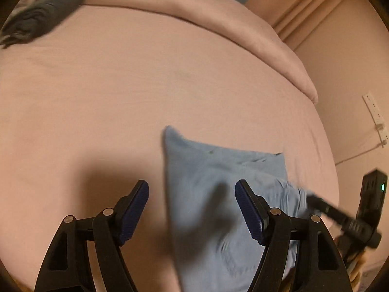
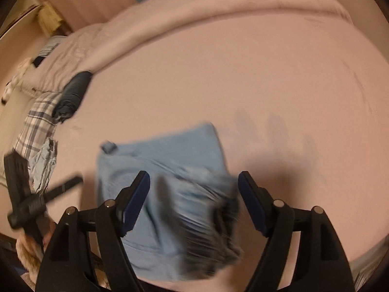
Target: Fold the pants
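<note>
Light blue pants (image 1: 218, 194) lie folded into a compact rectangle on the pink bed sheet (image 1: 121, 97); they also show in the right wrist view (image 2: 170, 170), blurred by motion. My left gripper (image 1: 192, 197) is open and empty, hovering over the pants' left edge. My right gripper (image 2: 194, 187) is open and empty, above the pants' near part. The right gripper shows at the right edge of the left wrist view (image 1: 352, 216); the left gripper shows at the left edge of the right wrist view (image 2: 36, 199).
A dark folded garment (image 1: 41, 17) lies at the bed's far left, also seen in the right wrist view (image 2: 73, 95). Plaid cloth (image 2: 36, 121) and crumpled blue fabric (image 2: 43, 165) lie beside it. A rolled pink duvet (image 1: 218, 12) runs along the far side. A wall socket strip (image 1: 375, 119) is on the right.
</note>
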`<state>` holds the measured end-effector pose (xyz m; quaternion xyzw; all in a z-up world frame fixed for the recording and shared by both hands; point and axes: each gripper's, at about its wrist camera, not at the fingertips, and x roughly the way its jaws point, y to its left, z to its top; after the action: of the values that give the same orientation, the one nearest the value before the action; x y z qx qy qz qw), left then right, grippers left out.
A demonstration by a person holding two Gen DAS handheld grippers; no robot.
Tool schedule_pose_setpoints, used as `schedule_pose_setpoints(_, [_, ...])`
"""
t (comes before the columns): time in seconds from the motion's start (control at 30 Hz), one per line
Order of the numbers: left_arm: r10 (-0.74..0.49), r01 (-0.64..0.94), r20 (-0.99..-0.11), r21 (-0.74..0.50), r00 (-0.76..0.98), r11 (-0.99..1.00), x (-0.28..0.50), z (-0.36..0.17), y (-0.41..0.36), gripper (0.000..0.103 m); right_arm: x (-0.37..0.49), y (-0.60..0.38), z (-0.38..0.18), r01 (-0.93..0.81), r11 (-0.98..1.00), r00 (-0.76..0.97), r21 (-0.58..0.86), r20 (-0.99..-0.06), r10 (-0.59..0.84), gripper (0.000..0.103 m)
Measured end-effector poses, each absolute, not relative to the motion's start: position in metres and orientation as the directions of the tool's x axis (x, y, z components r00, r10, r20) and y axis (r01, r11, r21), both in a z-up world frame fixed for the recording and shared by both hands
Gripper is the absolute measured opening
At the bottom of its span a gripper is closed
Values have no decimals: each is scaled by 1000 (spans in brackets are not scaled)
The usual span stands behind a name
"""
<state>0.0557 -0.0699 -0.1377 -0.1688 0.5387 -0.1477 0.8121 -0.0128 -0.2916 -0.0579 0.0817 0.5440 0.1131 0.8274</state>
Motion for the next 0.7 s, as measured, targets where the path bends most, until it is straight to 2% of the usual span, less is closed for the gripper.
schedule_pose_setpoints(0.07, [-395, 48, -847, -405, 355, 913, 67, -134, -70, 73, -15, -291, -66, -104, 959, 381, 262, -881, 282, 74])
schedule_pose_setpoints(0.13, [-361, 38, -865, -372, 350, 928, 81, -138, -70, 70, -15, -292, -70, -108, 950, 398, 292, -863, 311, 62])
schedule_pose_setpoints(0.2, [-318, 33, -874, -329, 366, 944, 83, -142, -80, 70, -18, -290, -71, -118, 948, 412, 297, -854, 319, 43])
schedule_pose_setpoints(0.3, [-285, 33, -882, -294, 374, 955, 84, -134, -81, 63, -23, -287, -58, -113, 936, 440, 334, -828, 348, 35])
schedule_pose_setpoints(0.37, [-308, 18, -873, -325, 379, 945, 92, -134, -74, 61, -27, -288, -38, -133, 920, 483, 368, -787, 384, 32])
schedule_pose_setpoints(0.47, [-303, -10, -867, -335, 396, 942, 92, -138, -60, 61, -33, -275, -21, -183, 934, 530, 307, -770, 357, 31])
schedule_pose_setpoints(0.6, [-321, 5, -867, -345, 381, 939, 101, -141, -66, 61, -31, -271, -51, -136, 967, 487, 215, -836, 254, 31])
schedule_pose_setpoints(0.7, [-298, 11, -875, -318, 380, 948, 99, -140, -67, 63, -32, -280, -66, -131, 962, 497, 238, -824, 271, 32])
